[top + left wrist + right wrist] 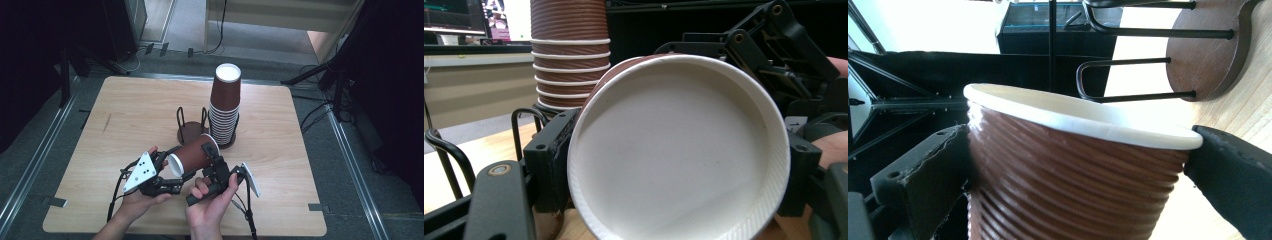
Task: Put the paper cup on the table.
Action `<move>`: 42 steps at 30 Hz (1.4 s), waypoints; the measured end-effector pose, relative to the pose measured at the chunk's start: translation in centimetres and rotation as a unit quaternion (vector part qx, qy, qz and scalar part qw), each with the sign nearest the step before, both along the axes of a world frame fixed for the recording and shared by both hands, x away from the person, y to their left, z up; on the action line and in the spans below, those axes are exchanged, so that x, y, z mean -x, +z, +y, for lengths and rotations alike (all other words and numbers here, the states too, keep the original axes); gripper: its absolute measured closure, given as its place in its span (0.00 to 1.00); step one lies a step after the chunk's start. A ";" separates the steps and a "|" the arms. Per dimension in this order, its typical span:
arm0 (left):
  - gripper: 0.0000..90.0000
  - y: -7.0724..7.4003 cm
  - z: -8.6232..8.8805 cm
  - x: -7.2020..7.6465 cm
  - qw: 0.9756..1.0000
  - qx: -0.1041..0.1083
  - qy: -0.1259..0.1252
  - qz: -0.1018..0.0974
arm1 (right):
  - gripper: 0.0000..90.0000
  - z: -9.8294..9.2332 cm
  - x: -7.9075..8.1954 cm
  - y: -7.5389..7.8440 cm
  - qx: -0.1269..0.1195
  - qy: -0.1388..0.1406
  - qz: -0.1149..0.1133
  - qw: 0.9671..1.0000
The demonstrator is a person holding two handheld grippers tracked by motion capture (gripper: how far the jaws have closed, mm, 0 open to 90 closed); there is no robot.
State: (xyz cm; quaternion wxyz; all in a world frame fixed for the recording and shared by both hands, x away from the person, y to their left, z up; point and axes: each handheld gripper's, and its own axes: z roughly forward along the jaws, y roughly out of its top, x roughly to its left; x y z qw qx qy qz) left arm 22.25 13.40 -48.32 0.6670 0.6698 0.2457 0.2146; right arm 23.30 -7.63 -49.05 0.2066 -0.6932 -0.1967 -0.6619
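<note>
A brown ribbed paper cup [194, 154] lies on its side above the table's front half, held between both grippers. Its white base [679, 150] faces the left gripper view. My left gripper [172, 174] is shut on that base end, one black jaw on each side of it. My right gripper [212, 159] is shut on the cup near its white rolled rim [1083, 117], its jaws pressing on the ribbed wall from both sides. A hand holds each gripper at the front edge.
A tall stack of upturned brown cups [226, 105] stands in the right half of a dark wooden holder [192, 131] with black wire loops, just behind the held cup. The wooden table [125, 115] has bare room to the left and right.
</note>
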 end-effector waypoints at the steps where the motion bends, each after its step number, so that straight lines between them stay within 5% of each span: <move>1: 0.26 0.0 0.0 0.0 1.000 0.000 0.000 0.000 | 0.00 0.0 0.0 0.0 -0.002 0.001 0.000 1.000; 29: 0.25 -0.3 0.0 -0.2 0.999 -0.003 -0.027 0.019 | 0.00 -0.2 -0.6 -1.1 -0.002 0.006 -0.029 1.000; 42: 0.15 0.3 0.5 -0.1 0.999 0.013 -0.008 0.041 | 0.05 -0.9 -0.4 -0.8 -0.005 -0.009 -0.044 0.999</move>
